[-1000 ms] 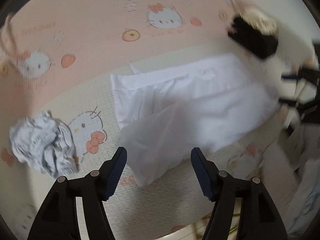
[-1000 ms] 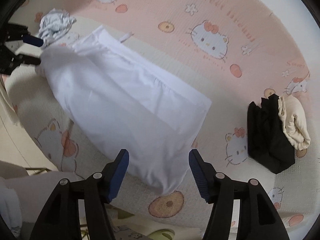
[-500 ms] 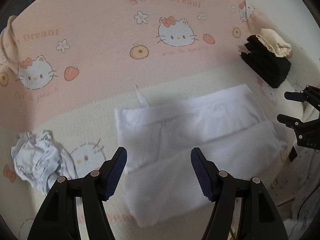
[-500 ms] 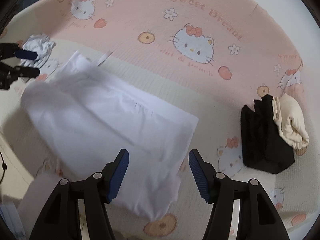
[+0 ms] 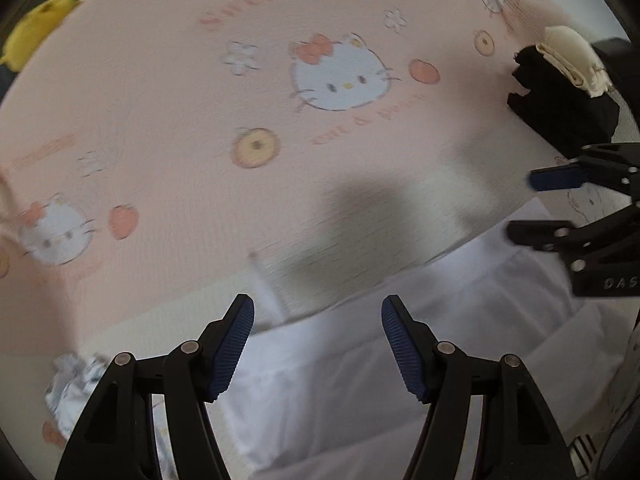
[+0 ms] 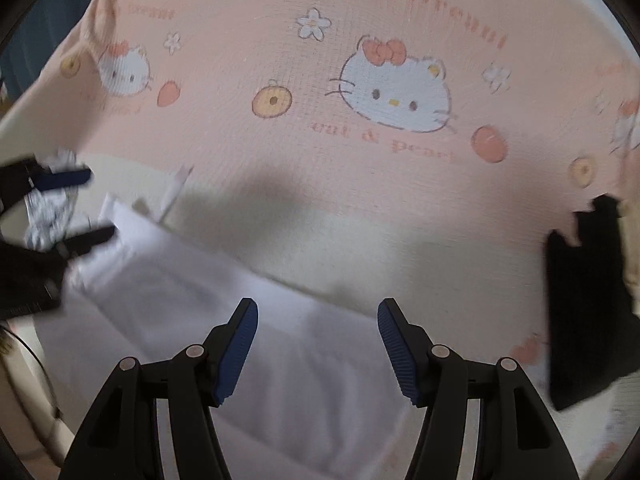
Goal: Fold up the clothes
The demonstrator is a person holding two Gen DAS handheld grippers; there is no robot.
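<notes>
Showing only leftward: yellow toy [image 5: 38, 20]

One white garment [image 5: 360, 380], one crumpled patterned garment [image 5: 76, 384], one black folded garment [image 5: 560, 108] (one cream piece [image 5: 572, 56] atop), two grippers: left gripper [image 5: 318, 346], right gripper [image 6: 314, 346].

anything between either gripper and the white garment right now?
Nothing visible. The left gripper and right gripper both hover open directly over the flat white fabric garment. The crumpled white-grey cloth and the folded black garment stack lie off to the sides.
</notes>
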